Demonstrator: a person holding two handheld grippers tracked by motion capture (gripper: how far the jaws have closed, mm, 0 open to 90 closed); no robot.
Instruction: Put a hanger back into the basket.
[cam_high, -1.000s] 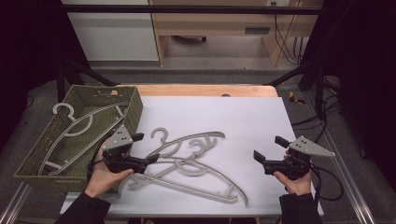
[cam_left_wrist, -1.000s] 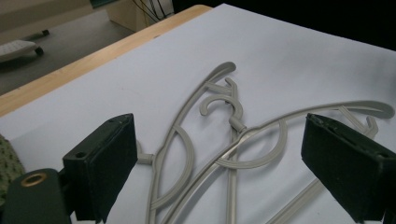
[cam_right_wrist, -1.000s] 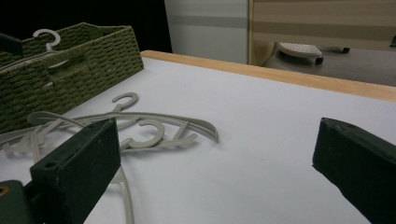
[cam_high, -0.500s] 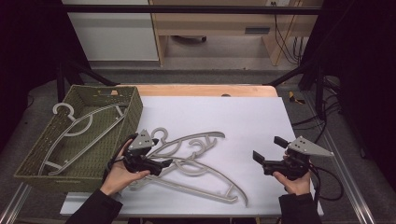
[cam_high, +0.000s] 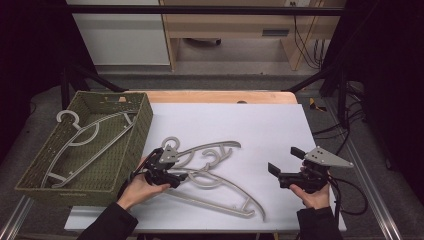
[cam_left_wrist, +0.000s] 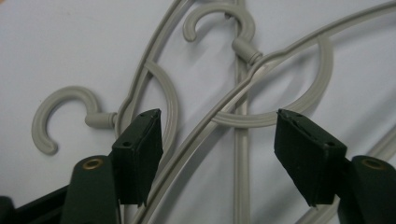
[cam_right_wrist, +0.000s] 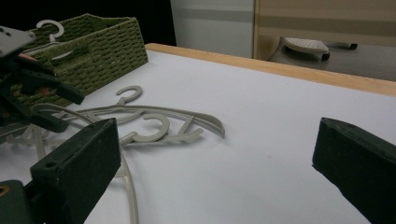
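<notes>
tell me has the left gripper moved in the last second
Yes. The left gripper has moved rightward, away from the green basket, and now sits open over the pile of grey hangers.

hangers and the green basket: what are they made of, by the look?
Hangers: likely moulded plastic, matte pale grey, with smooth rounded bars and one-piece hooks. Basket: woven fibre or wicker-like strands, olive green; the plaited wall texture shows it, though real or synthetic is unclear.
</notes>
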